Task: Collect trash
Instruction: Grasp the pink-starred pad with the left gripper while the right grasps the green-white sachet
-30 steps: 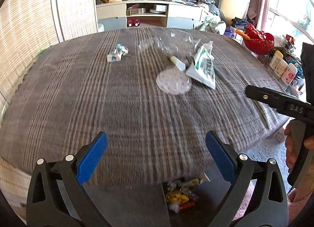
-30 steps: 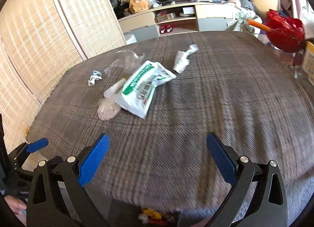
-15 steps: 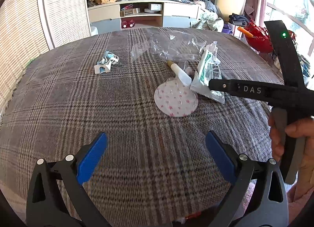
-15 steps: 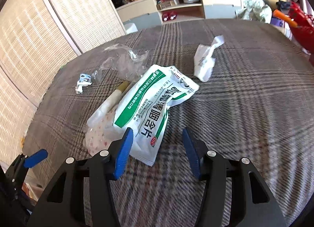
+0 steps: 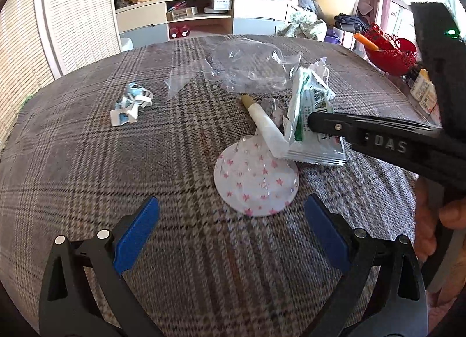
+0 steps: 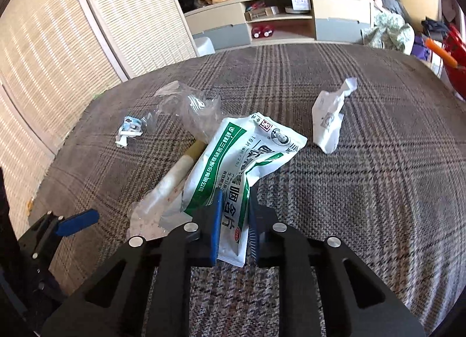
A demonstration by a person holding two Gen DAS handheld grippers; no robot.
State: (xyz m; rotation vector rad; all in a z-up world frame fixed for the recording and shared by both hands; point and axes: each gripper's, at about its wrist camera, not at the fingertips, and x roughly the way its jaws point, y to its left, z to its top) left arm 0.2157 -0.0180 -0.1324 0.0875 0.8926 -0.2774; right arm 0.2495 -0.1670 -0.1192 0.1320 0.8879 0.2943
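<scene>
The green-and-white sachet (image 6: 247,168) is lying near the middle of the table (image 6: 378,191), and the right gripper (image 6: 233,220) is pinching its near end, the blue pads closed narrowly on the packet so that the end is lifting slightly off the cloth. In the left wrist view the same sachet (image 5: 311,121) is standing up crumpled against the black finger of the right gripper (image 5: 314,124). A cream tube (image 6: 180,173) is lying just beside the sachet on its left, touching its edge, and its lower end is resting on a round star-printed wrapper (image 5: 256,179). Behind them a clear plastic bag (image 5: 250,66) is spreading across the cloth, touching the sachet's far end. A small blue-and-white scrap (image 5: 131,103) is sitting apart to the left, with bare plaid around it. A crumpled white packet (image 6: 329,124) is lying well apart to the right of the sachet, also with open cloth on every side.

The left gripper (image 5: 230,238) is hanging with its jaws spread wide and holding nothing, just short of the star wrapper, above bare cloth. The table's right edge is running close to a red basket (image 5: 390,54) and some bottles (image 5: 422,89). Wicker screens (image 6: 72,45) are standing off its left edge.
</scene>
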